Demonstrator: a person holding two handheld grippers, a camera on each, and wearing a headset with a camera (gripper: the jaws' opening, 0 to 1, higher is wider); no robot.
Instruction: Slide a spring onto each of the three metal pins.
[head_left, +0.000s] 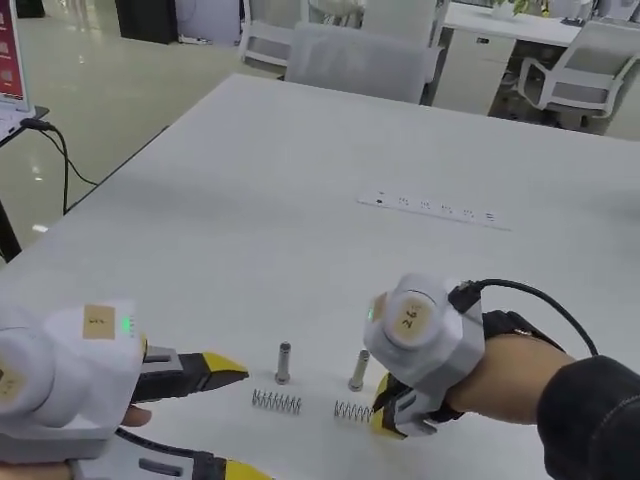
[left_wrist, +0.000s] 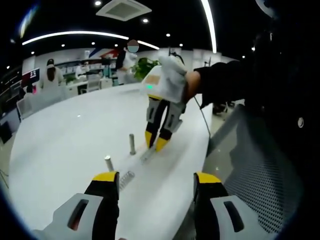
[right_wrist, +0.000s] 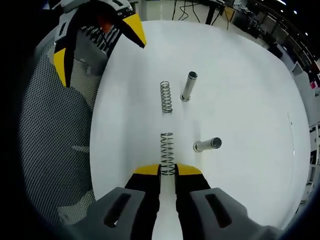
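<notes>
Two short metal pins stand upright on the white table, one (head_left: 284, 362) on the left and one (head_left: 359, 370) on the right. In front of them lie two springs. The left spring (head_left: 276, 402) lies loose. My right gripper (head_left: 384, 415) is down at the table, shut on one end of the right spring (right_wrist: 167, 147), which lies flat beside the nearer pin (right_wrist: 207, 145). The loose spring (right_wrist: 166, 96) lies by the farther pin (right_wrist: 189, 86). My left gripper (head_left: 240, 418) hovers open and empty to the left, facing the pins (left_wrist: 132, 144) and the right gripper (left_wrist: 159, 140).
A power strip (head_left: 435, 210) is set into the table farther back. The table's near edge runs close behind the springs, with a grey mesh chair (left_wrist: 250, 165) just off it. Office chairs (head_left: 360, 60) stand past the far edge.
</notes>
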